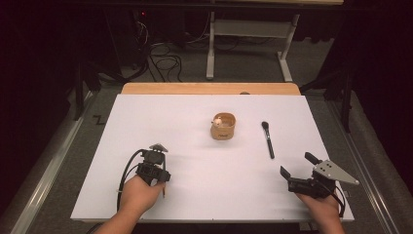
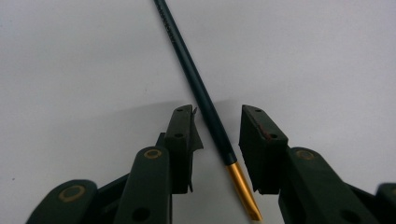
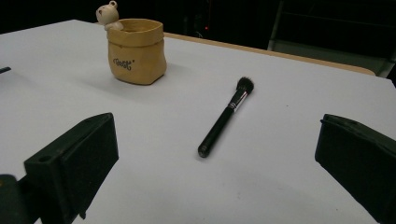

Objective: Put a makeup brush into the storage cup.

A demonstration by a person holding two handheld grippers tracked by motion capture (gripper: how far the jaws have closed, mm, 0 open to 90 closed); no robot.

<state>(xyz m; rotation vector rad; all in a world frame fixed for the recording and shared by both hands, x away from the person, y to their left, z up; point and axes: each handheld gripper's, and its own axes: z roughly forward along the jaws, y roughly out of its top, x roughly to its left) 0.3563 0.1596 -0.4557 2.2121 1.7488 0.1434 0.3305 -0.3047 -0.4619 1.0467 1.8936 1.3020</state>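
A slim dark green pencil-like stick (image 2: 196, 84) with a gold end lies on the white table. My left gripper (image 2: 218, 114) points down over it. Its jaws straddle the stick near the gold end, with a small gap on each side. In the high view that gripper (image 1: 155, 176) is at the front left, with a bit of the stick (image 1: 163, 191) showing beside the hand. My right gripper (image 1: 297, 164) rests at the front right, jaws wide apart and empty (image 3: 219, 126). A black makeup brush (image 1: 268, 140) (image 3: 224, 119) lies ahead of it.
A tan pouch-shaped cup (image 1: 224, 126) (image 3: 136, 50) with a small bear figure on its rim stands mid-table, left of the brush. The white table sheet (image 1: 195, 112) ends in a wooden strip (image 1: 209, 88) at the back. Cables and a frame sit on the floor beyond.
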